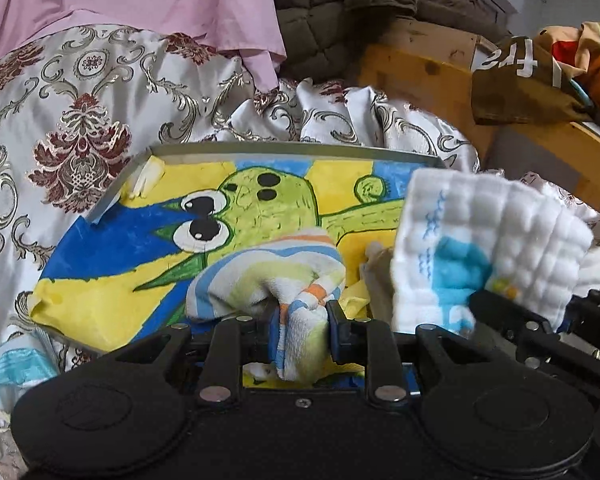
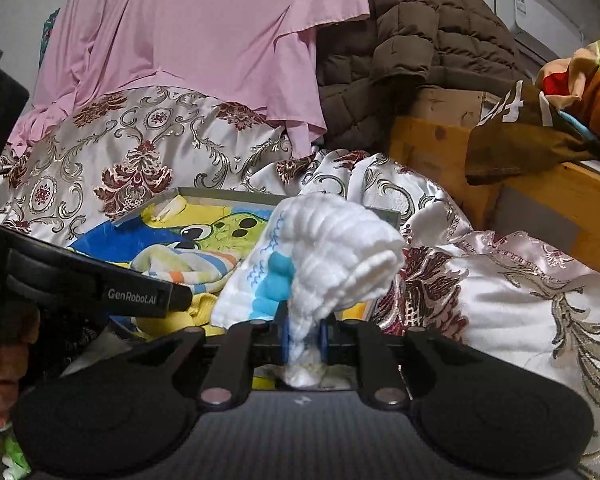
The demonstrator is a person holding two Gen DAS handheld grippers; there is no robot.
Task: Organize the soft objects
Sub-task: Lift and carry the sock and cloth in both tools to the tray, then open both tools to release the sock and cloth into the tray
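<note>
My left gripper (image 1: pixel 302 320) is shut on a striped towel (image 1: pixel 268 272) of yellow, blue and orange, held just over a grey tray (image 1: pixel 260 147) lined with a yellow, blue and green cartoon cloth (image 1: pixel 112 240). My right gripper (image 2: pixel 304 334) is shut on a white quilted cloth (image 2: pixel 340 252) with a blue print, held above the tray's right side. That white cloth also shows in the left wrist view (image 1: pixel 488 240). The striped towel shows in the right wrist view (image 2: pixel 184 264), as does the tray (image 2: pixel 220 194).
The tray lies on a white satin bedspread (image 1: pixel 60 120) with maroon and silver patterns. A pink garment (image 1: pixel 160 0) and a brown quilted jacket (image 1: pixel 340 8) hang behind. A wooden frame (image 1: pixel 420 68) with brown and colourful cloths (image 1: pixel 540 76) stands at the right.
</note>
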